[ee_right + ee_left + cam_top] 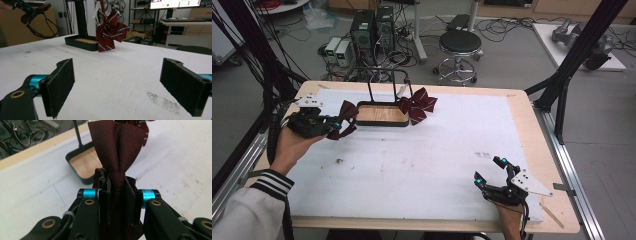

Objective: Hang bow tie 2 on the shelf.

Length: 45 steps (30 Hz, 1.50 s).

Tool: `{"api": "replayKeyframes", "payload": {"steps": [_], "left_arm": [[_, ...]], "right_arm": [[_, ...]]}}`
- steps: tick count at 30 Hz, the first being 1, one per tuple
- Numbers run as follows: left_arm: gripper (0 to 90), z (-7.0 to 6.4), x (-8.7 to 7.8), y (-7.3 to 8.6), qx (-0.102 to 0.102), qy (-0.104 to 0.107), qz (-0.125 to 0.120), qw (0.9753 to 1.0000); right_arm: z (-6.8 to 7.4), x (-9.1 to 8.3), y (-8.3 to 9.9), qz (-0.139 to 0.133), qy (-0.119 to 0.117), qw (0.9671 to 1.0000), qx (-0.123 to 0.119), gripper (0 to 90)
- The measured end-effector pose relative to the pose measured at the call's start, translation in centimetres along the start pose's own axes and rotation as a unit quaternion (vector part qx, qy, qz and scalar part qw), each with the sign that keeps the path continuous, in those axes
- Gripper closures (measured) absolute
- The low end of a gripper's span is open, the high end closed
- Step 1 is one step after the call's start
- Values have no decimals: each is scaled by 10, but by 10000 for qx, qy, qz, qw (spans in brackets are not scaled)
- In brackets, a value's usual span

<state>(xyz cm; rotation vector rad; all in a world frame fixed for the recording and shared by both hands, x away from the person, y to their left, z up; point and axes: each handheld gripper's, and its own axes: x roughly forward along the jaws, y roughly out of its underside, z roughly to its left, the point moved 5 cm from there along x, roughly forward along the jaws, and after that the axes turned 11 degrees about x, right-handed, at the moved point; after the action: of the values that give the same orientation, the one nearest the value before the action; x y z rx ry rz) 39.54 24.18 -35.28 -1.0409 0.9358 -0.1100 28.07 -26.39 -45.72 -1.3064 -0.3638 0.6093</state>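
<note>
My left gripper (pixel 333 125) is at the table's left side, shut on a plain dark red bow tie (pixel 346 114) at its knot (pixel 116 185), held above the white mat. The bow's wing (pixel 116 143) fans out past the jaws, and its strap loop hangs below it (pixel 41 30). A striped dark red bow tie (pixel 418 104) hangs from the black wire stand (pixel 388 80) at the back. That stand has a tray base with a wooden floor (pixel 382 114). My right gripper (pixel 490 170) rests low at the front right, open, with nothing between its pads (pixel 61 86).
The white mat (pixel 422 160) covers most of the wooden table. Black frame posts (pixel 572 60) rise at the right and left edges. Beyond the table stand a stool (pixel 459 47), computer towers (pixel 372 30) and floor cables.
</note>
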Motion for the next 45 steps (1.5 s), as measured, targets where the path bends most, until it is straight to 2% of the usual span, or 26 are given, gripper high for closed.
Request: {"api": "replayKeyframes", "payload": {"steps": [4, 9, 22, 33, 40, 45], "left_arm": [[758, 2, 4, -10, 29, 33, -105, 9999], [758, 8, 9, -21, -48, 48, -256, 9996], [758, 17, 26, -47, -42, 158, -432, 9989], [757, 28, 35, -69, -58, 17, -680, 9977], [758, 36, 38, -80, -246, -136, -890, 9956], [758, 40, 39, -87, -282, -245, -969, 9946]], "right_arm": [[0, 0, 0, 1, -6, 10000, 15, 116], [0, 0, 0, 2, 2, 10000, 10, 116], [0, 0, 0, -4, -6, 10000, 14, 116], [0, 0, 0, -2, -6, 10000, 18, 116], [-1, 0, 0, -34, -10, 10000, -11, 116], [-1, 0, 0, -27, -16, 10000, -10, 116]]}}
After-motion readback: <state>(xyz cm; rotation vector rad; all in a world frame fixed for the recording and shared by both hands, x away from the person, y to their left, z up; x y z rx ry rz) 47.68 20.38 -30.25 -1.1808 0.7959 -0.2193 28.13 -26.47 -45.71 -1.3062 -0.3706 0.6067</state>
